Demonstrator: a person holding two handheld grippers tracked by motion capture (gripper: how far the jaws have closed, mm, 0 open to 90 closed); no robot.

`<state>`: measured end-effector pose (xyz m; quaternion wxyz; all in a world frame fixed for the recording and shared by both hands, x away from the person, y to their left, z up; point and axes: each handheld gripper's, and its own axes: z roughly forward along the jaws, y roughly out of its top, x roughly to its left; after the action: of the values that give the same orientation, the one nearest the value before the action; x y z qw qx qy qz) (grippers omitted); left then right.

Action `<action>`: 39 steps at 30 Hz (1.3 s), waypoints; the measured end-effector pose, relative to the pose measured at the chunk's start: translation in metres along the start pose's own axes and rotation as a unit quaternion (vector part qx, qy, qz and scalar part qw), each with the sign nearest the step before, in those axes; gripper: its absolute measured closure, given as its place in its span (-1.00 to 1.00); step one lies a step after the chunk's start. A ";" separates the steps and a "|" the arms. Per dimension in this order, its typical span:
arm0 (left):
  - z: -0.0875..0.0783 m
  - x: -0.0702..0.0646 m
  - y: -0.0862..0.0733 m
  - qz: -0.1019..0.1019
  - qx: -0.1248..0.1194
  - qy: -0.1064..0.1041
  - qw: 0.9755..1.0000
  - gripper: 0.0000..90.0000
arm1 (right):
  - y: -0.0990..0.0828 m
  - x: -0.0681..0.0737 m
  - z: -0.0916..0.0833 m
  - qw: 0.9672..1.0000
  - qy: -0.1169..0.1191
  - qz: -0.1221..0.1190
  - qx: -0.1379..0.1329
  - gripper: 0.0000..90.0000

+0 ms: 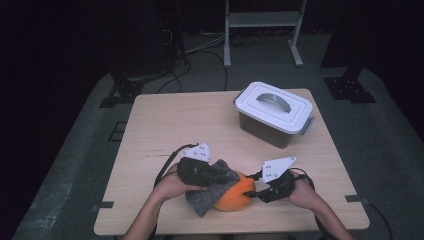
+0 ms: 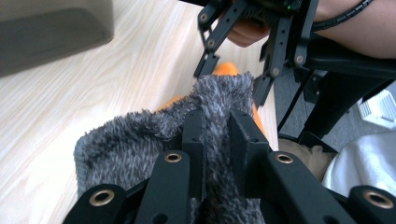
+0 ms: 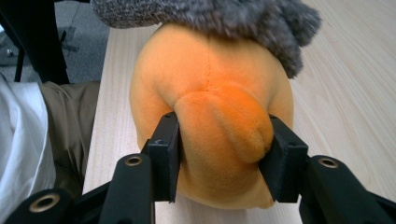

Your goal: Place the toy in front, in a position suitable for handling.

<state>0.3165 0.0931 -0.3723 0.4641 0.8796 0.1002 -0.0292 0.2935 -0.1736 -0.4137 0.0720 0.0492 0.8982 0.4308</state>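
- We see an orange plush toy lying on the wooden counter at its near edge, between our two hands.
- A grey fuzzy cloth drapes over the toy's top and left side; in the right gripper view the cloth covers the toy's far end.
- Our left gripper is clamped tight on a fold of the cloth, pads pressing the pile.
- Our right gripper is closed on a rounded bulge of the toy, both jaws pressing into the plush.
- Further back on the right stands a lidded grey storage box with a white lid and handle.
- We can read no brand, label or writing anywhere.
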 end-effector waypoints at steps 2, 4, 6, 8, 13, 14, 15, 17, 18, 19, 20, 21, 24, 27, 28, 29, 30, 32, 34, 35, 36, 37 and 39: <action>0.003 -0.001 0.005 0.004 -0.003 -0.004 1.000 0.71 | 0.002 0.002 0.001 1.000 0.000 -0.010 0.001 0.18; 0.006 -0.002 0.007 0.008 0.000 -0.002 1.000 0.71 | 0.002 0.002 0.001 1.000 -0.001 -0.010 -0.001 0.17; 0.009 -0.001 0.007 0.004 0.006 0.006 1.000 0.71 | 0.001 0.001 0.000 1.000 -0.001 -0.001 0.000 0.07; 0.009 -0.001 0.005 0.002 0.010 0.014 1.000 0.72 | 0.001 -0.001 0.000 1.000 0.000 0.031 0.000 -0.14; 0.011 -0.003 0.004 0.000 0.011 0.017 1.000 0.72 | 0.011 0.001 0.005 0.997 0.002 0.072 0.008 -0.33; 0.011 -0.004 0.005 0.003 0.012 0.015 1.000 0.72 | 0.011 0.002 0.007 0.997 -0.001 0.072 0.012 -0.31; 0.011 -0.005 0.004 0.002 0.010 0.013 1.000 0.71 | 0.011 0.002 0.008 0.997 -0.001 0.071 0.013 -0.25; 0.010 -0.004 0.003 0.000 0.007 0.009 1.000 0.71 | 0.008 0.002 0.008 0.998 0.003 0.066 0.007 -0.08; 0.010 -0.004 0.002 -0.002 0.005 0.008 1.000 0.71 | 0.007 0.003 0.007 0.999 0.002 0.053 0.003 0.01; 0.009 -0.003 0.002 -0.002 0.004 0.007 1.000 0.71 | 0.006 0.004 0.007 0.999 0.000 0.047 0.004 0.05; 0.009 -0.003 0.001 -0.004 0.003 0.007 1.000 0.71 | 0.006 0.004 0.006 0.999 -0.002 0.037 0.005 0.08; 0.008 -0.002 0.001 -0.004 0.003 0.007 1.000 0.71 | 0.007 0.005 0.005 1.000 -0.002 0.029 0.008 0.10; 0.004 0.002 -0.005 -0.015 -0.002 0.006 1.000 0.71 | 0.003 0.004 0.002 1.000 0.000 0.006 0.010 0.14; 0.000 0.007 -0.015 -0.032 -0.011 0.005 0.999 0.71 | -0.004 0.002 -0.002 1.000 0.004 0.000 0.009 0.15; -0.001 0.007 -0.017 -0.037 -0.014 0.005 0.999 0.71 | -0.006 0.000 -0.004 1.000 0.005 -0.001 0.010 0.15; -0.001 0.007 -0.017 -0.037 -0.014 0.005 0.999 0.71 | -0.008 -0.001 -0.005 1.000 0.005 0.005 0.009 0.14; -0.003 0.009 -0.021 -0.042 -0.014 0.005 0.999 0.71 | -0.011 -0.003 -0.006 1.000 0.008 0.010 0.008 0.13; -0.003 0.008 -0.023 -0.047 -0.019 0.004 0.999 0.71 | -0.013 -0.006 -0.007 1.000 0.012 0.025 0.005 0.07; -0.003 0.008 -0.023 -0.045 -0.014 0.004 0.999 0.71 | -0.010 -0.008 -0.006 0.999 0.016 0.040 0.008 -0.06; -0.002 0.008 -0.022 -0.046 -0.014 0.005 0.999 0.71 | -0.009 -0.008 -0.006 0.999 0.016 0.045 0.012 -0.14; -0.002 0.008 -0.022 -0.045 -0.014 0.005 0.999 0.71 | -0.007 -0.009 -0.006 0.999 0.016 0.050 0.014 -0.20; -0.001 0.008 -0.022 -0.044 -0.014 0.005 0.999 0.71 | -0.005 -0.008 -0.005 0.998 0.017 0.054 0.017 -0.25; 0.000 0.007 -0.021 -0.045 -0.013 0.002 0.999 0.71 | -0.003 -0.006 -0.004 0.998 0.013 0.053 0.022 -0.31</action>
<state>0.3190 0.1056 -0.3902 0.4738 0.8681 0.1406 -0.0473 0.2989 -0.1797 -0.4126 0.0359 0.0925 0.9047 0.4143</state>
